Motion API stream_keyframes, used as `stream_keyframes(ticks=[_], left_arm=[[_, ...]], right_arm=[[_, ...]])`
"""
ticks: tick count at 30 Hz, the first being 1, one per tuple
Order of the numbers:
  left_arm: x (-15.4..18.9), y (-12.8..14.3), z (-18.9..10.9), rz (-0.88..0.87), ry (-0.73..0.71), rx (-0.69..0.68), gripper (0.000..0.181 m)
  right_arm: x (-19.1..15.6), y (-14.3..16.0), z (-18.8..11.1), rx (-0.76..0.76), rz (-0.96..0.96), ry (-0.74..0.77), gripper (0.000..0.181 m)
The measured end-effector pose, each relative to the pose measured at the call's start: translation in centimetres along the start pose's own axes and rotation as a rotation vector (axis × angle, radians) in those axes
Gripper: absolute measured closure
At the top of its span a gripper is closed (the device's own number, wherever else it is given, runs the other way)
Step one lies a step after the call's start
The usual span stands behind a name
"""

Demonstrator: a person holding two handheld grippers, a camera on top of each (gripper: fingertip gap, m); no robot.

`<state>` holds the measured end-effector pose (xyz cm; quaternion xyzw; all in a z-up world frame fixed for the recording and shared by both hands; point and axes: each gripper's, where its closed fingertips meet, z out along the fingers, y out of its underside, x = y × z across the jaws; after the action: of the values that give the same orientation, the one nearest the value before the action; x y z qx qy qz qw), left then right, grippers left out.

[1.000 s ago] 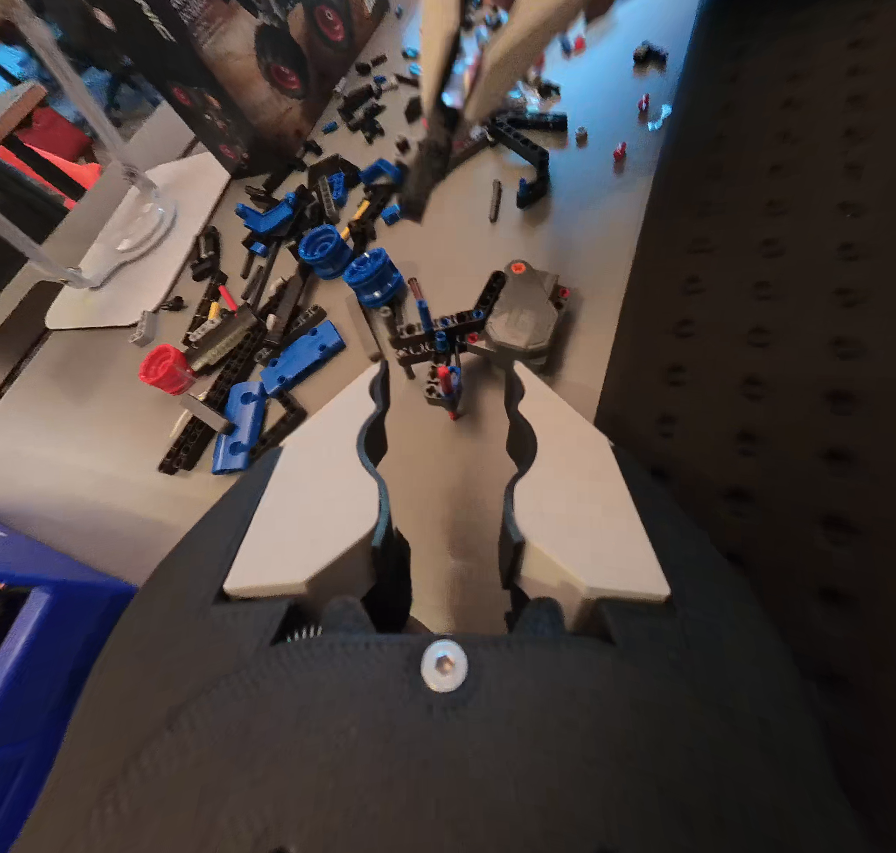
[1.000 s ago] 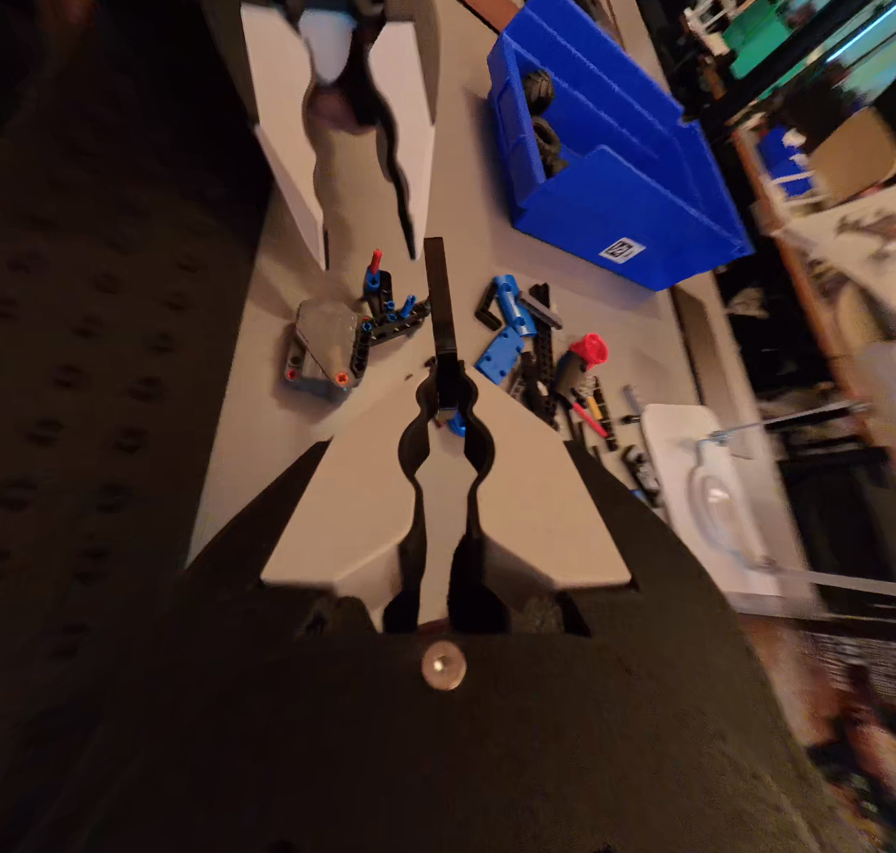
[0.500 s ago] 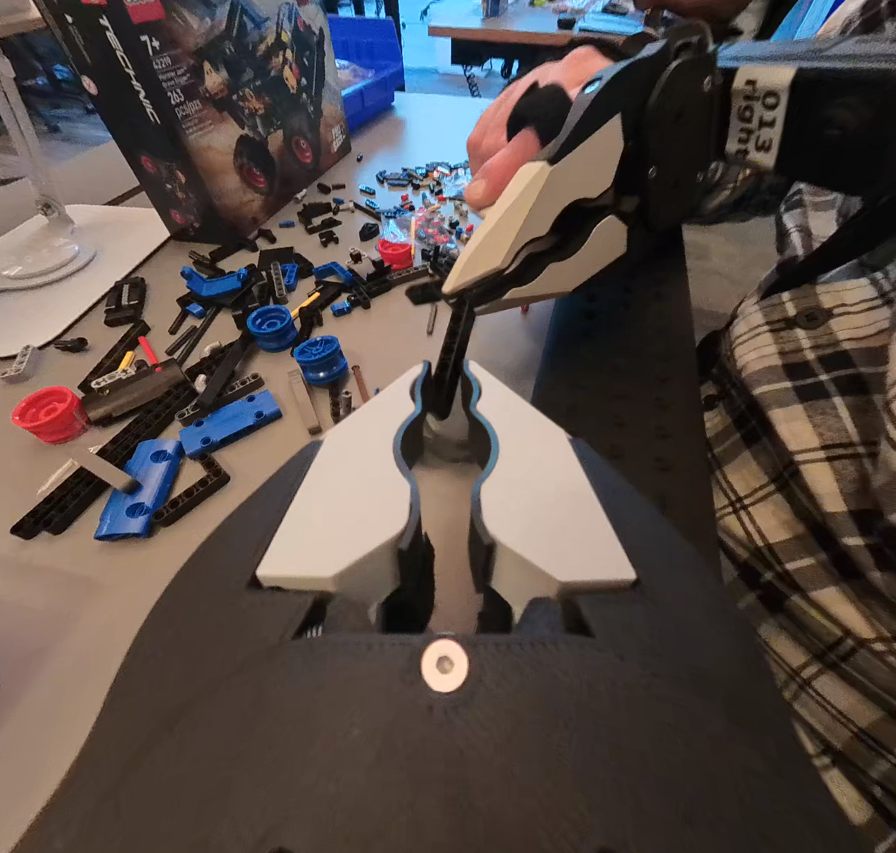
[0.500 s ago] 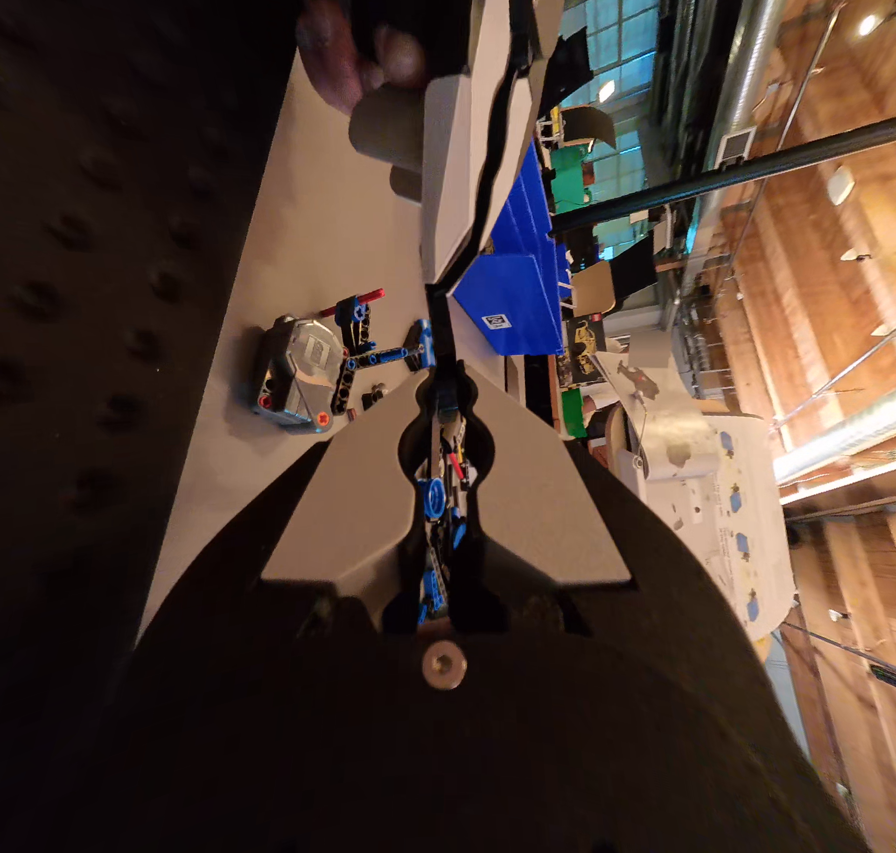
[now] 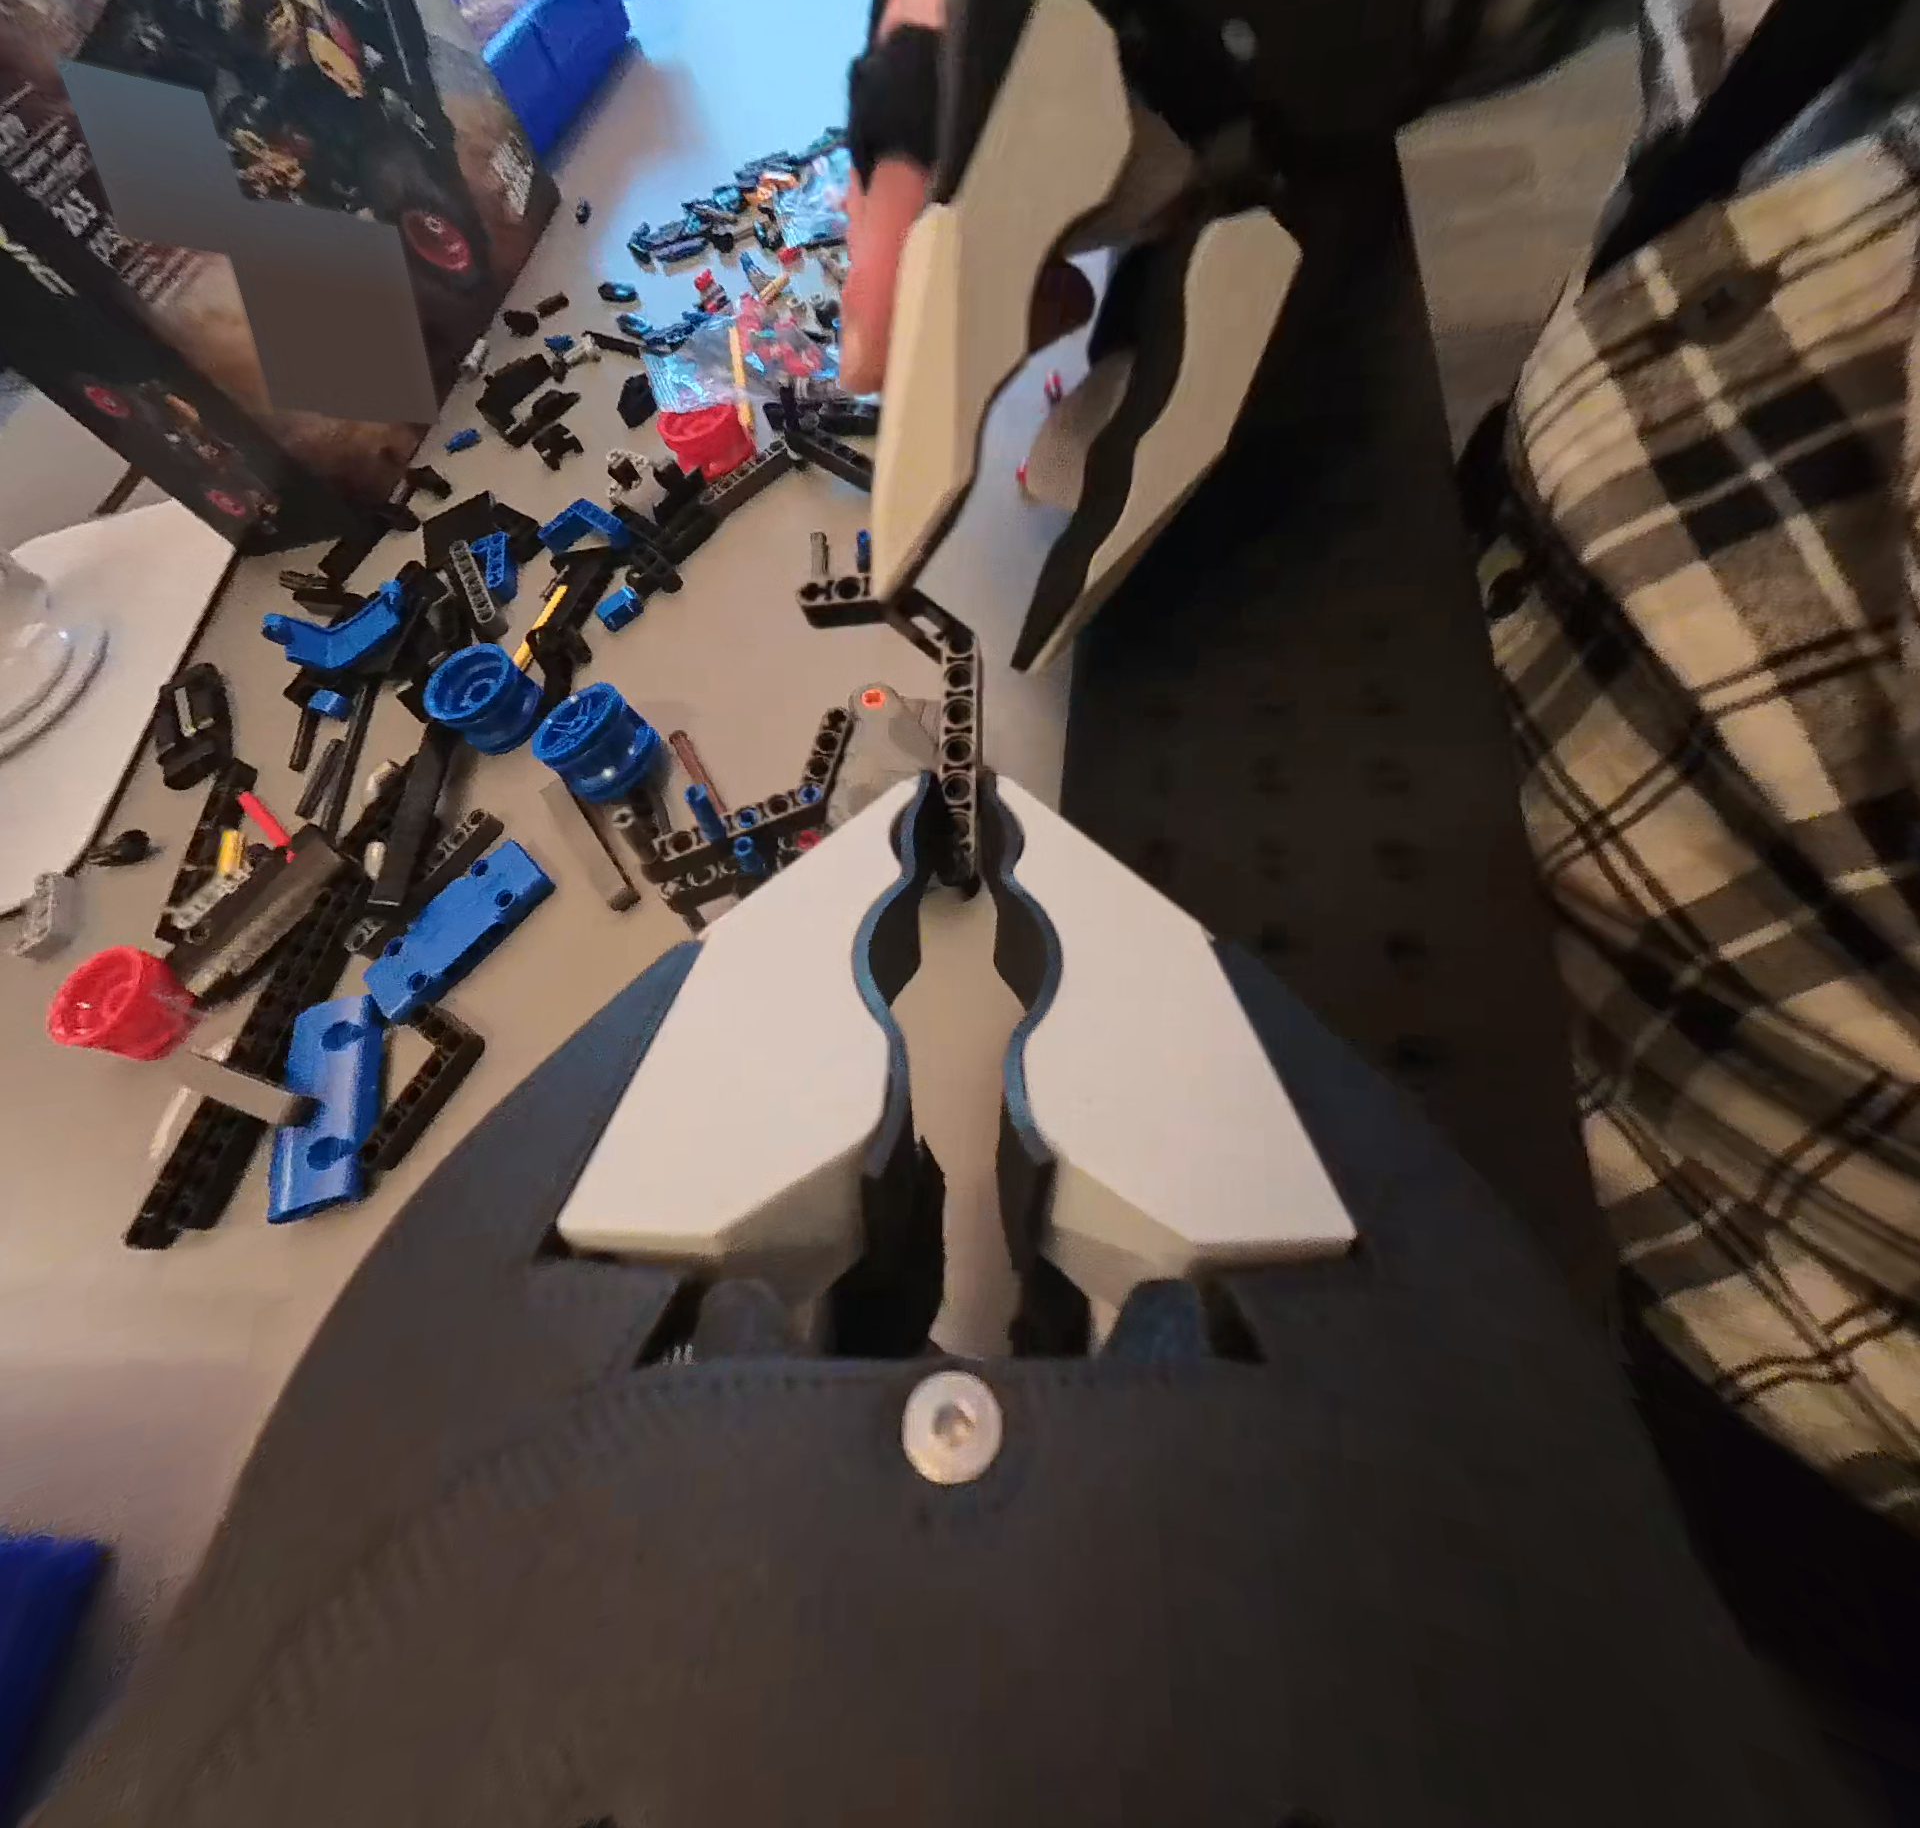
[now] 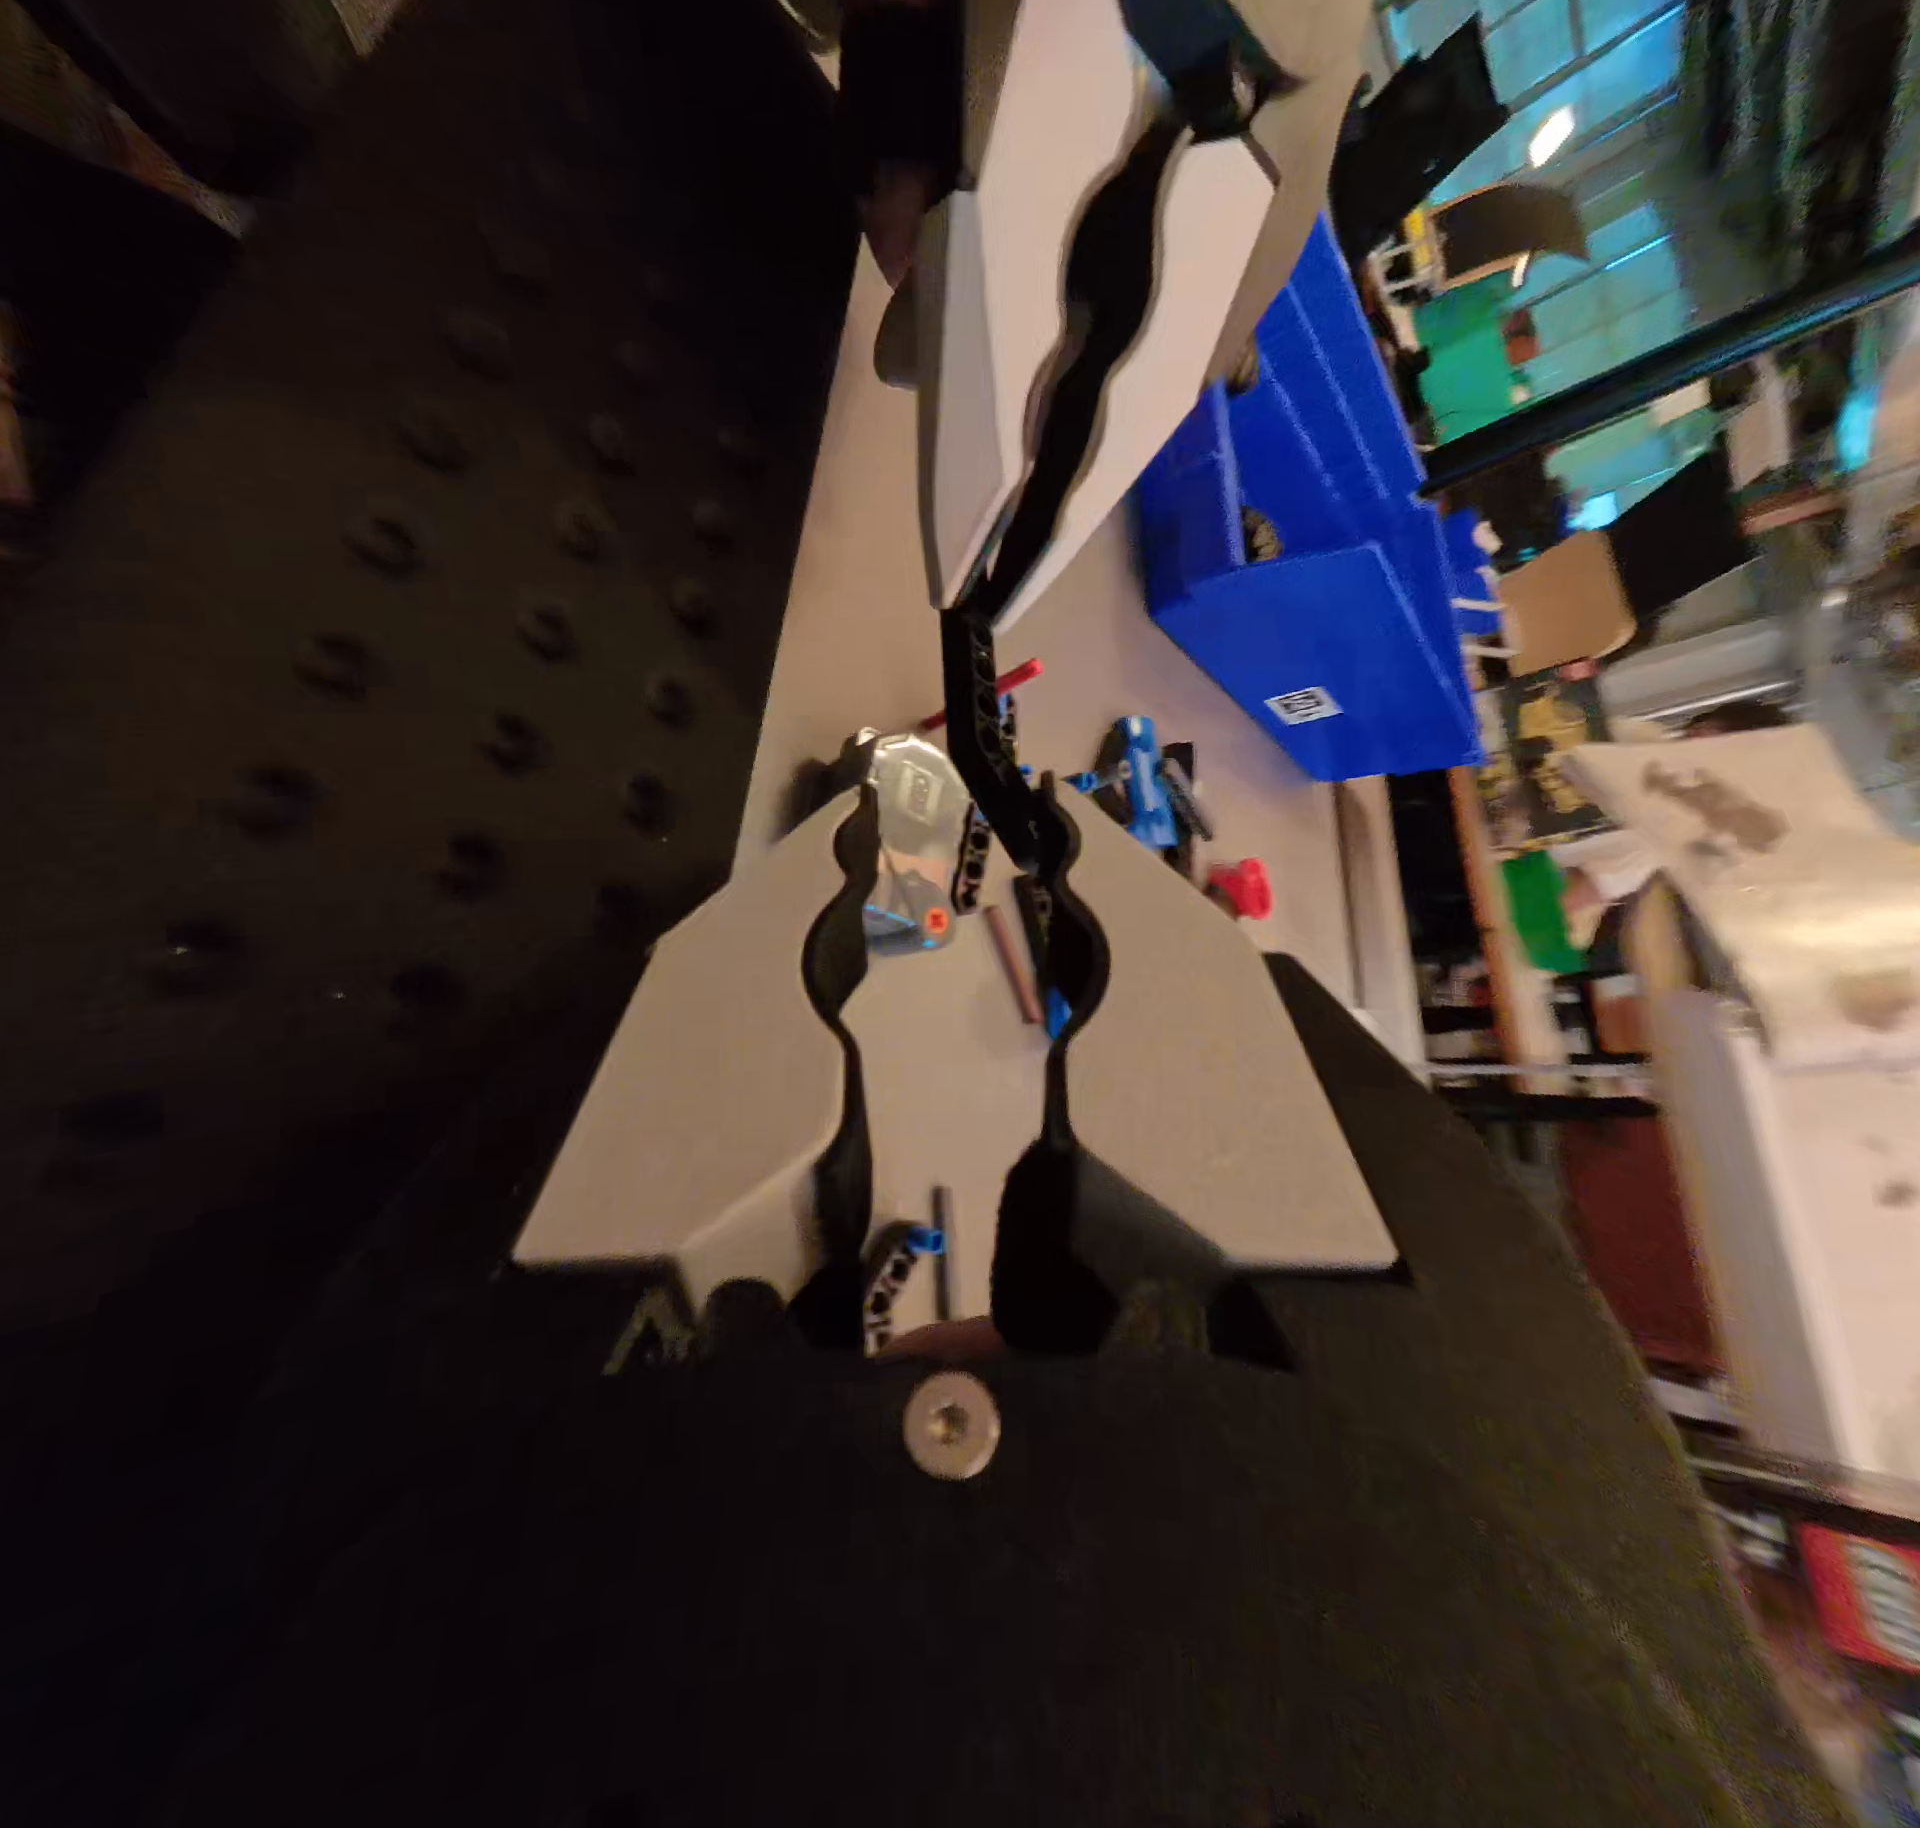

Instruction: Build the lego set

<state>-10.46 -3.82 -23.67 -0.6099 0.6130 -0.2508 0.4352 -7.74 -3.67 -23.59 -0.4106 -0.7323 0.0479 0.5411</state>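
**Two grippers sharing one black beam**

Two tools are meeting above the grey table (image 5: 125, 1311). The left gripper (image 5: 951, 822) is clamping the bent black beam (image 5: 958, 708) at its near end, while the right gripper (image 6: 956, 822) is standing parted, its finger apparently touching the beam's other end.

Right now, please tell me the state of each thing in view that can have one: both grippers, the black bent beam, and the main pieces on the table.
left gripper: shut on black bent beam.
right gripper: open, nothing clamped.
black bent beam: held off the grey table, one end in the left gripper.
grey motor block assembly: resting on the table.
two blue wheel hubs: loose, side by side.
blue plastic bin: open-topped.
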Motion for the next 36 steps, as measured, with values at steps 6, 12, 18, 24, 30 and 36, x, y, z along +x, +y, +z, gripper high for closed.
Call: stream_keyframes(ticks=[6, 12, 18, 24, 30, 36], left_arm=[[-0.1, 0.5, 0.3, 0.105, 0.006, -0.070, 0.176], [-0.5, 0.8, 0.4, 0.162, 0.025, -0.107, 0.176], [-1.3, 0.3, 0.3, 0.210, 0.045, -0.142, 0.176], [-2.3, -0.1, -0.2, 0.189, 0.016, -0.105, 0.176], [-4.4, 1.6, -0.9, 0.045, -0.074, -0.120, 0.137], [-5.0, 5.5, 1.2, 0.031, -0.078, -0.271, 0.150]], right_arm=[[0.2, 0.4, -0.8, 0.055, 0.257, -0.147, 0.137], [1.2, -0.2, -0.7, 0.102, 0.317, -0.180, 0.146], [0.1, 0.3, 2.0, -0.018, 0.154, -0.183, 0.169], [1.1, 0.3, 2.4, -0.014, 0.251, -0.169, 0.175], [1.4, 1.2, 2.6, -0.062, 0.296, -0.145, 0.175], [1.5, 1.9, 2.5, -0.087, 0.319, -0.141, 0.176]])
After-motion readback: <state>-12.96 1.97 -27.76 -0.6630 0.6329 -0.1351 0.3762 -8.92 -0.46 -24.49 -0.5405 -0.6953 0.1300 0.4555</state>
